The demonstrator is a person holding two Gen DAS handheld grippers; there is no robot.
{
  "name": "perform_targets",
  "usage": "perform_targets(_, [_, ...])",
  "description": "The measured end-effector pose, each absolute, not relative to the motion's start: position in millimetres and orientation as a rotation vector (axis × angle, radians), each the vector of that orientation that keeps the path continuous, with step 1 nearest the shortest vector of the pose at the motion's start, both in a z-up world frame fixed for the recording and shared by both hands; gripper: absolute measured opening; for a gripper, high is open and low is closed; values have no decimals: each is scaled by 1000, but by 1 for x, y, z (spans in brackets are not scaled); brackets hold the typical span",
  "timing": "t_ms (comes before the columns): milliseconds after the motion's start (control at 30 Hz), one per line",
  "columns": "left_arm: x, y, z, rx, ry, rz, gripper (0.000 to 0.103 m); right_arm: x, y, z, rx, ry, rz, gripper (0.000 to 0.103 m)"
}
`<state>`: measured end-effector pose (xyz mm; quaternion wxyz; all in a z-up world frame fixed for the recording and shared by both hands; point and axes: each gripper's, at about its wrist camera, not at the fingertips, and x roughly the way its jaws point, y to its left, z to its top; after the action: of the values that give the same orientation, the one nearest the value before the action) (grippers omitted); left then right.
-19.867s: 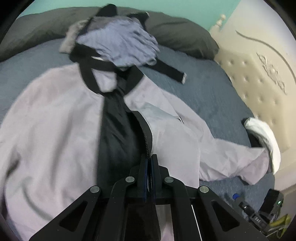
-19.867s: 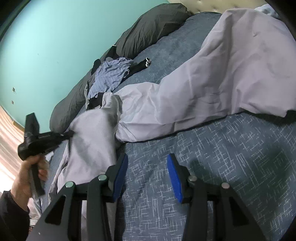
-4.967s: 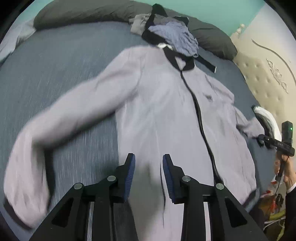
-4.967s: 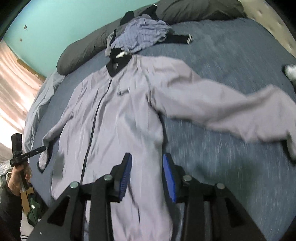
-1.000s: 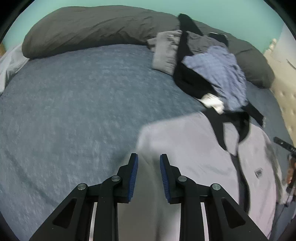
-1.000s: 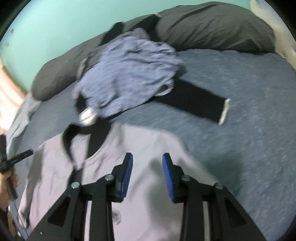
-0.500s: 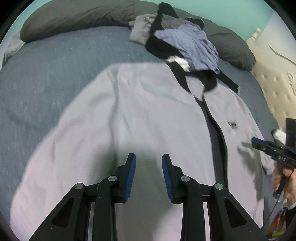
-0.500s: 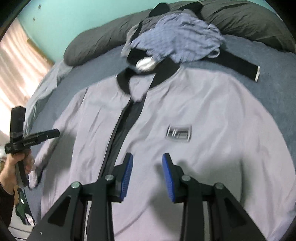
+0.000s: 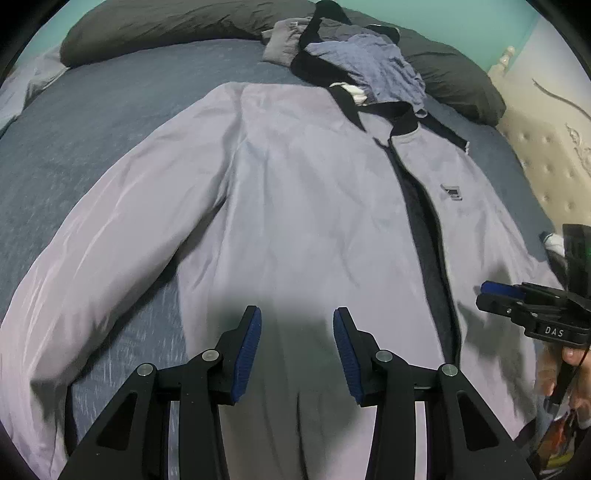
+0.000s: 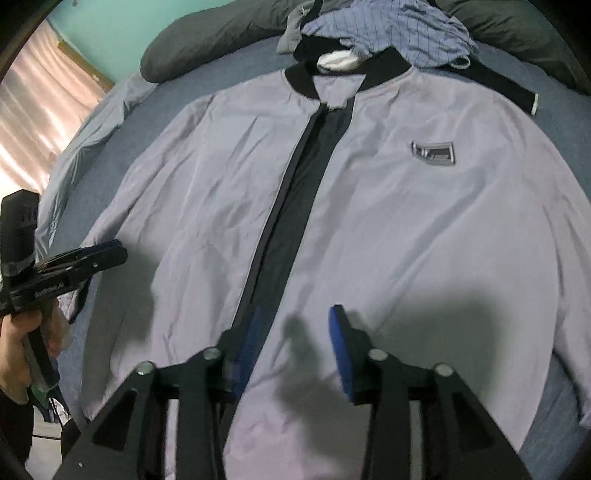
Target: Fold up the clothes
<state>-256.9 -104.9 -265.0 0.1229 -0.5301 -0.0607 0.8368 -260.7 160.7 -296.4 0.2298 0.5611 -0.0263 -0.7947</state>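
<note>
A pale lilac jacket [image 9: 314, 206] with a black collar and a black zip lies spread flat, front up, on the bed. One sleeve [image 9: 92, 258] stretches out along its left side. My left gripper [image 9: 297, 347] hovers over the lower body of the jacket, its jaws opening with nothing between the blue pads. In the right wrist view the jacket [image 10: 406, 229] fills the frame, chest badge [image 10: 433, 152] on the right panel. My right gripper [image 10: 295, 332] hangs just right of the zip, jaws opening, with no cloth pinched. Each gripper shows at the edge of the other's view.
A heap of clothes with a blue checked shirt [image 9: 369, 70] sits against dark grey pillows [image 9: 166, 26] at the head of the bed. Blue bedcover [image 9: 74, 122] surrounds the jacket. A cream tufted headboard [image 9: 546, 155] stands at the right, a curtain [image 10: 44, 110] at the left.
Both grippers have drawn back from the jacket's shoulders towards its lower part, so more of the jacket shows. Both pairs of jaws stand wider apart than before.
</note>
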Motion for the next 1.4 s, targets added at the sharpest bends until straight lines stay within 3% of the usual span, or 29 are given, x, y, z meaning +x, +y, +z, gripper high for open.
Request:
perform_targets(400, [-227, -108, -269, -1542, -187, 2492, 44, -237, 132, -315, 1634, 47, -2254, 43])
perform_targets(567, [-217, -108, -272, -1517, -217, 2503, 44, -237, 129, -321, 1648, 50, -2243, 28])
perform_targets(700, [-211, -111, -275, -1508, -247, 2501, 44, -237, 126, -324, 1648, 50, -2237, 10])
perform_targets(833, [-205, -114, -278, -1498, -268, 2502, 44, -239, 129, -324, 1633, 11, -2228, 3])
perform_targets(1400, [-190, -108, -286, -1511, -286, 2458, 44, -257, 145, -330, 1563, -230, -2184, 2])
